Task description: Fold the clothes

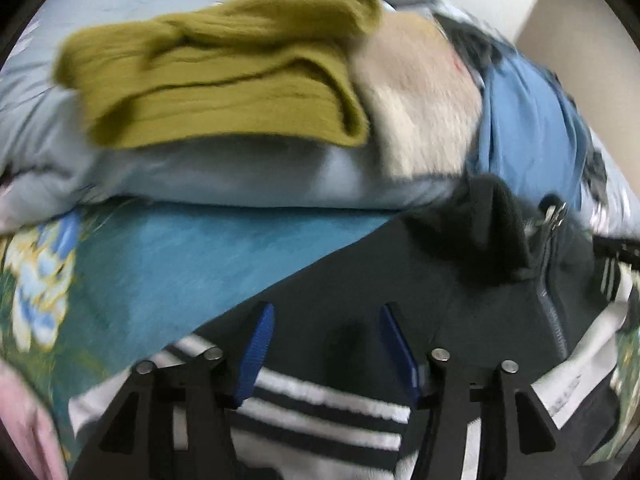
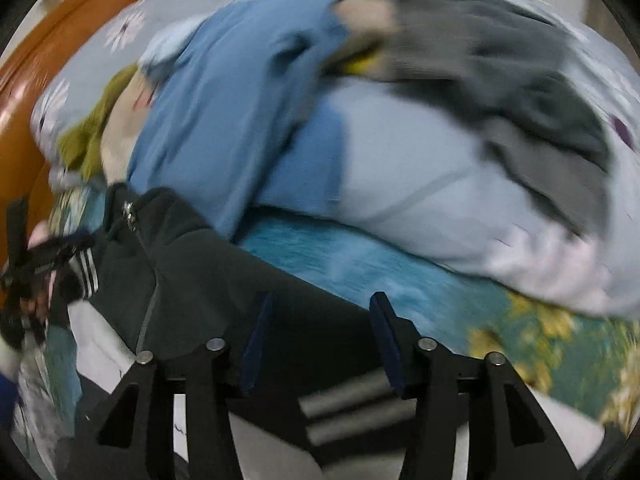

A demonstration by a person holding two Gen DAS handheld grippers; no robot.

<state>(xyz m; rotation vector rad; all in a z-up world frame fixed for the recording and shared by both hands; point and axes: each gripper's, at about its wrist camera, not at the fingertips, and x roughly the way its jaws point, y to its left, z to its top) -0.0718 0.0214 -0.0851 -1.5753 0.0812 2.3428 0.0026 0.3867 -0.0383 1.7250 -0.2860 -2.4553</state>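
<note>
A black zip jacket (image 1: 440,280) with white stripes lies flat on the teal floral bedsheet (image 1: 180,260). My left gripper (image 1: 326,312) is open just above its left shoulder and striped sleeve. My right gripper (image 2: 318,300) is open just above the jacket (image 2: 192,264) near its right shoulder and striped sleeve. Neither holds cloth. The jacket's zipper pull (image 1: 556,212) lies at the collar. Both views are motion-blurred.
A pile of clothes lies behind the jacket on a pale blue quilt (image 1: 240,172): a folded olive sweater (image 1: 224,80), a cream garment (image 1: 416,92), a blue garment (image 2: 224,104) and a grey one (image 2: 500,68). An orange-brown headboard (image 2: 60,40) is at far left.
</note>
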